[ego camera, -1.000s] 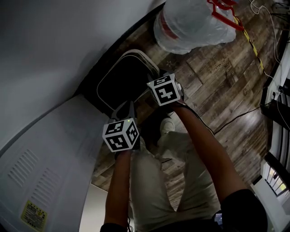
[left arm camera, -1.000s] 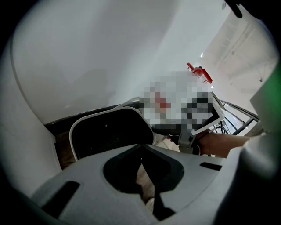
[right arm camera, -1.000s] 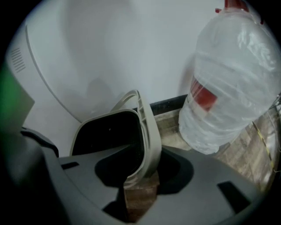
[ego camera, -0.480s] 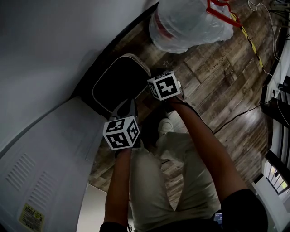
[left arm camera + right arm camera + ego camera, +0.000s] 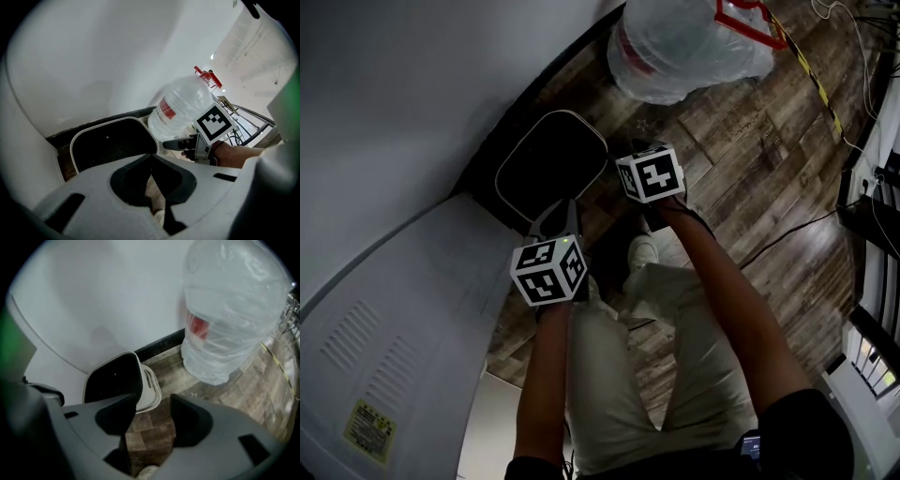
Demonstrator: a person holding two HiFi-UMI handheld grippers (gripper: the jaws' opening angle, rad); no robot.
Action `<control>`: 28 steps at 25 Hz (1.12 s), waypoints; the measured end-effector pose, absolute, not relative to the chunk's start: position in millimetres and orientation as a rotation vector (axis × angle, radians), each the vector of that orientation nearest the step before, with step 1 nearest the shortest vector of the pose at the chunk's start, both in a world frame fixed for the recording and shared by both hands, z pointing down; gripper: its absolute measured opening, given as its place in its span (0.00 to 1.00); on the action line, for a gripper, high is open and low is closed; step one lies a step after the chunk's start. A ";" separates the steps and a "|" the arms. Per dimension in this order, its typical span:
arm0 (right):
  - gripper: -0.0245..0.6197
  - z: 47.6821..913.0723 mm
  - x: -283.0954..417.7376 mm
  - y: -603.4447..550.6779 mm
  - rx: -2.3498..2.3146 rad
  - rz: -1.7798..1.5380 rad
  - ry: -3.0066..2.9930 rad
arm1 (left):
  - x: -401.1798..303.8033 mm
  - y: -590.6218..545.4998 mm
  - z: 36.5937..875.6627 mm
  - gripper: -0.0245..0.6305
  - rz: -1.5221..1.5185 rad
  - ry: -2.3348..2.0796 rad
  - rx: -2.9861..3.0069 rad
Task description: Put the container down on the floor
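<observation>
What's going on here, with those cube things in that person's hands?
A person holds tongs in each hand. The white container sits on the wooden floor by the wall, near a big water bottle. The right tongs have just been opening and stand wide apart beside the container, with nothing between them. The left tongs are closed and empty.

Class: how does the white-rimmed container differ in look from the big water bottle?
The container is opaque, white-rimmed with a dark face; the water bottle is clear and film-wrapped. The container is boxy; the bottle is round, with a red label. Both stand on the wood floor.
</observation>
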State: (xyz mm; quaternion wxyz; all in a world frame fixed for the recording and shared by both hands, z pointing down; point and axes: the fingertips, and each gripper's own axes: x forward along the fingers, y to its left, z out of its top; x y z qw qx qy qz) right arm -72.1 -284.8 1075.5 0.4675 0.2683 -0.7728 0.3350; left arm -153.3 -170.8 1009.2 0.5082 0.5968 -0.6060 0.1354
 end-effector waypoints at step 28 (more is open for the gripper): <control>0.08 823.5 -43.1 -226.1 0.739 0.828 -1.922 | -142.5 -153.4 774.9 0.06 0.326 -1.393 1.504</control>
